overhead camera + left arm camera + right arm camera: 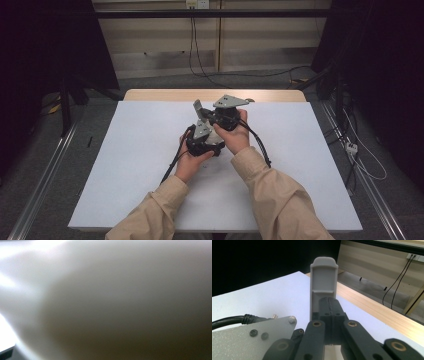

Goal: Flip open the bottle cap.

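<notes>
Both hands hold their grippers pressed close together at the middle of the white table (130, 150). My right gripper (206, 117) lies across the top, its grey plate (230, 101) facing up. In the right gripper view its black jaws (329, 305) meet along a thin seam with nothing between them. Just beyond them stands an upright grey plastic piece (323, 282) with a rounded top, visible from above as a small grey tab (198, 106). My left gripper (204, 141) sits lower in the left hand with its jaws hidden. The left gripper view is a blurred pale surface.
The left gripper's grey plate (254, 333) and black cable (229, 321) lie below left of the right jaws. A wooden table edge (215, 94) runs along the back. Cables (192, 50) hang down the far wall. Metal rails (45, 175) flank the table.
</notes>
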Demonstrator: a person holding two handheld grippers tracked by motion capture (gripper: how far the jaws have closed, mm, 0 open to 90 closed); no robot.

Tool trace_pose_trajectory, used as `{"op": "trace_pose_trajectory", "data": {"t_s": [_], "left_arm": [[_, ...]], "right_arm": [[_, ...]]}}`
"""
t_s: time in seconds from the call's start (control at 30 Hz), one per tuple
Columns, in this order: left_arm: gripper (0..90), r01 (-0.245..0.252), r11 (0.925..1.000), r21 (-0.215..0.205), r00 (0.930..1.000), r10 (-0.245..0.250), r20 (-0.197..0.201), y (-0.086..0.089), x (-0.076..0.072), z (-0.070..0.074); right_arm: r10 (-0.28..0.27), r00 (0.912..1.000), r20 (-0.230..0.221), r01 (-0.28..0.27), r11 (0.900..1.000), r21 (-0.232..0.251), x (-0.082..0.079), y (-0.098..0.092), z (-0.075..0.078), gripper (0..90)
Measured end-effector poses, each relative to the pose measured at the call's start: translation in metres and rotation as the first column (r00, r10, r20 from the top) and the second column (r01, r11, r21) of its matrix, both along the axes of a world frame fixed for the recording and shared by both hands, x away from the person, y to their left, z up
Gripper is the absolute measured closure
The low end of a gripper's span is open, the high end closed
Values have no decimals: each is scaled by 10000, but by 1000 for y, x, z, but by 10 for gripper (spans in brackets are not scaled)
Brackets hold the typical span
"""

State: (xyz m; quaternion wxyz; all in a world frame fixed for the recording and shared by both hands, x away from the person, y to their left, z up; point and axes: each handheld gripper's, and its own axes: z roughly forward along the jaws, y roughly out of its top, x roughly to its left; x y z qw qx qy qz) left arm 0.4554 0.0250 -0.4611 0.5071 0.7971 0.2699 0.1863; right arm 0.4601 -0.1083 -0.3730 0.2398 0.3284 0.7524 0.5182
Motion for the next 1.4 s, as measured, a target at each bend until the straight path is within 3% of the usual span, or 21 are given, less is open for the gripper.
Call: {"op": "trace_pose_trajectory", "data": {"t_s": [0.6, 1.4], "left_arm": [[179, -14, 10000, 32, 10000, 14, 25, 0, 0, 0], [179, -20, 10000, 39, 10000, 20, 24, 0, 0, 0]], "right_arm": [[59, 10000, 4, -59, 9998, -199, 4, 4, 1, 900], [218, 9995, -229, -216, 9997, 59, 10, 7, -6, 900]]}}
